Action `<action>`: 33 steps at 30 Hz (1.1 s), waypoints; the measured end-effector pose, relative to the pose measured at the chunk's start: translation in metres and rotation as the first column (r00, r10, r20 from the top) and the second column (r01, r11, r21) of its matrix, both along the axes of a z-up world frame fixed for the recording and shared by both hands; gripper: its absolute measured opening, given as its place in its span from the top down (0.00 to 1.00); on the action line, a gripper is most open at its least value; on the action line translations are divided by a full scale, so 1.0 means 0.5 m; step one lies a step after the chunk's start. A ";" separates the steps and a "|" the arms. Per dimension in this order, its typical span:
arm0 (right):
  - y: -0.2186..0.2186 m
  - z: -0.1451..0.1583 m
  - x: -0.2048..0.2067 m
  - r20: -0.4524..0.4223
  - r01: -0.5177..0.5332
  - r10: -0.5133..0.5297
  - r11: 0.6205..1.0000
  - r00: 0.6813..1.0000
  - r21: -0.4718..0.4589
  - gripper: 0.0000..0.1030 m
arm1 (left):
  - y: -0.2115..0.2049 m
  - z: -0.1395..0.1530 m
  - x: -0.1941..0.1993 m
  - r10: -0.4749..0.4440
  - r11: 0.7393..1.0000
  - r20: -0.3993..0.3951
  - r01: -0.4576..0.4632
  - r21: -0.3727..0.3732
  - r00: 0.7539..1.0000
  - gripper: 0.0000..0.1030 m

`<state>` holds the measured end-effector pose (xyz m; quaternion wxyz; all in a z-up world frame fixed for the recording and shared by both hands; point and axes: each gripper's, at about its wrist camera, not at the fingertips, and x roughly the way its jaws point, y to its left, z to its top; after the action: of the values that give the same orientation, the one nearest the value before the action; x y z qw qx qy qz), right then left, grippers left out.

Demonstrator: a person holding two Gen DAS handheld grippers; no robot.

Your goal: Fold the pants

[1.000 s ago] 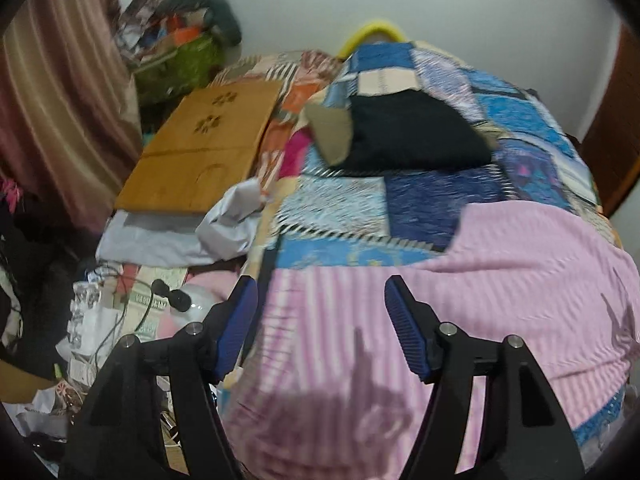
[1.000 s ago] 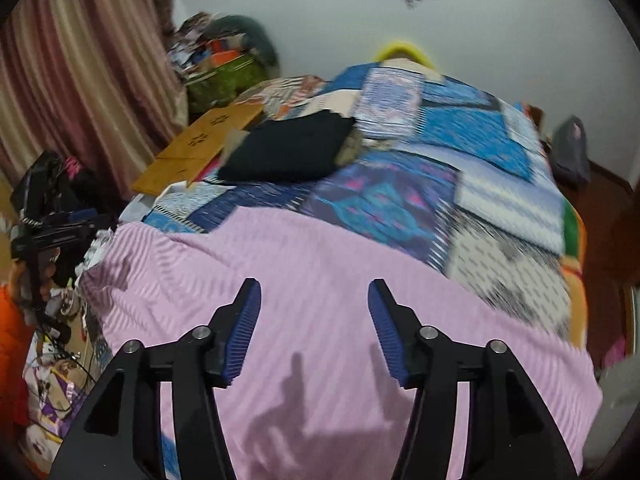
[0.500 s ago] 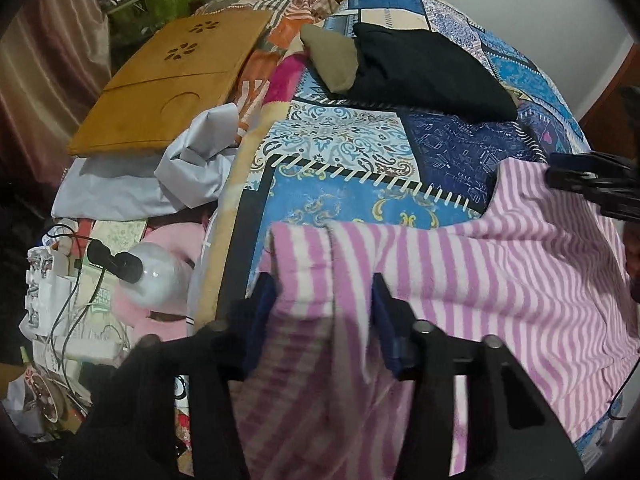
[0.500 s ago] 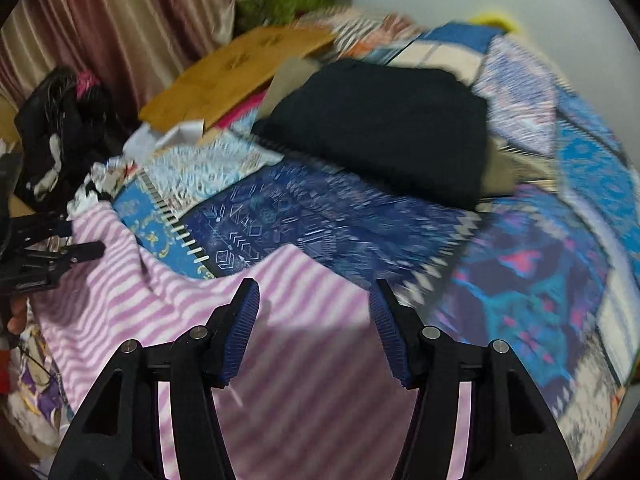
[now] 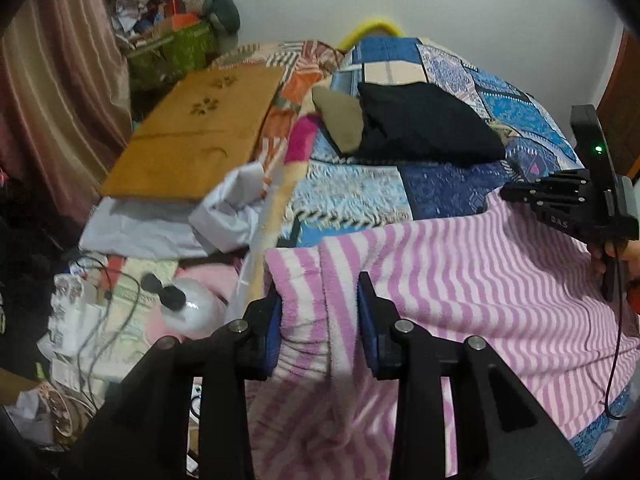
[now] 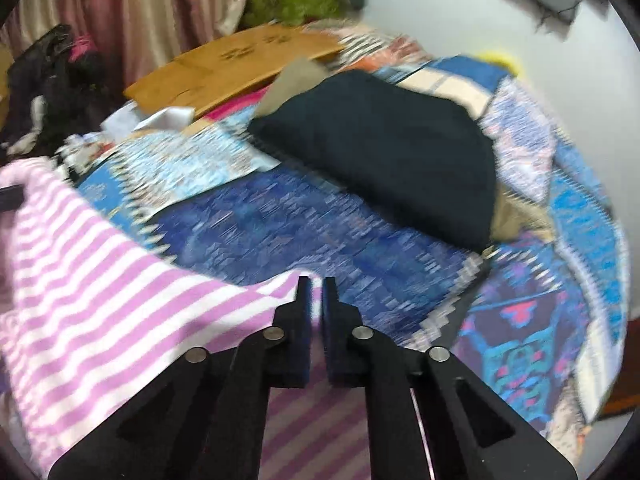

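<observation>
The left tool (image 5: 320, 312) and the right tool (image 6: 316, 300) each pinch the near edge of the soft pink-and-white striped pants (image 5: 480, 280) on the patchwork-quilt bed (image 5: 360, 196), probably ready to carry it forward for a fold.

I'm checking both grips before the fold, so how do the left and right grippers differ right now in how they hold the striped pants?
The left gripper has its jaws fairly wide apart, clamped around a thick bunched fold of the pink striped pants. The right gripper has its jaws nearly together, pinching a thin edge of the pants. The left holds the edge nearer the bedside clutter; the right holds it over the blue patchwork quilt. Both have the fabric between black fingers with blue pads.
</observation>
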<state>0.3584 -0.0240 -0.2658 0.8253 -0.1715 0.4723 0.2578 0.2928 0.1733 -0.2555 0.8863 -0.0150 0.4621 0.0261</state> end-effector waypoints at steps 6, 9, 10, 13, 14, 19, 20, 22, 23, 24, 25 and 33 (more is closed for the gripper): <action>-0.014 -0.008 0.045 -0.072 0.090 -0.092 0.995 0.993 -0.032 0.97 | 0.011 -0.043 0.063 0.016 1.000 -0.129 -0.014 0.017 0.992 0.65; -0.052 0.028 0.025 -0.134 0.108 -0.101 0.993 0.986 0.048 0.88 | 0.027 -0.009 0.042 0.026 1.000 -0.083 -0.026 0.007 0.996 0.58; -0.069 0.045 0.011 -0.134 0.112 -0.103 0.992 0.986 0.065 0.81 | 0.037 0.013 0.025 0.039 0.999 -0.053 -0.039 -0.012 0.998 0.49; -0.112 0.090 -0.035 -0.100 0.116 -0.106 0.988 0.989 0.102 0.67 | 0.054 0.048 -0.021 0.053 0.997 -0.007 -0.053 -0.050 0.999 0.44; -0.130 0.107 -0.053 -0.090 0.117 -0.107 0.987 0.990 0.114 0.66 | 0.059 0.053 -0.040 0.054 0.997 -0.006 -0.055 -0.055 0.999 0.44; -0.219 0.160 -0.146 -0.075 0.139 -0.129 0.980 0.989 0.146 0.63 | 0.067 0.026 -0.120 0.058 0.994 -0.060 -0.063 -0.093 0.996 0.42; -0.233 0.162 -0.161 -0.070 0.147 -0.138 0.979 0.988 0.144 0.62 | 0.068 0.014 -0.136 0.060 0.992 -0.077 -0.068 -0.106 0.995 0.41; -0.260 0.163 -0.192 -0.058 0.165 -0.159 0.977 0.986 0.135 0.56 | 0.066 -0.012 -0.161 0.058 0.990 -0.101 -0.070 -0.126 0.993 0.30; -0.277 0.158 -0.216 -0.051 0.178 -0.173 0.976 0.984 0.122 0.52 | 0.062 -0.033 -0.175 0.055 0.990 -0.121 -0.071 -0.124 0.991 0.30; -0.288 0.150 -0.229 -0.044 0.191 -0.187 0.976 0.981 0.105 0.49 | 0.060 -0.044 -0.182 0.057 0.991 -0.134 -0.073 -0.114 0.989 0.30; -0.302 0.143 -0.241 -0.039 0.203 -0.200 0.975 0.979 0.090 0.49 | 0.056 -0.058 -0.189 0.062 0.992 -0.149 -0.077 -0.098 0.987 0.32; -0.384 0.080 -0.355 -0.078 0.278 -0.277 0.961 0.958 -0.002 0.49 | 0.038 -0.080 -0.226 0.065 0.995 -0.131 -0.075 -0.072 0.989 0.77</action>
<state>0.1812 -0.2159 -0.2256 0.8351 -0.0898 0.5221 0.1480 0.1799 0.1921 -0.2956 0.8519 -0.0636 0.5182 0.0403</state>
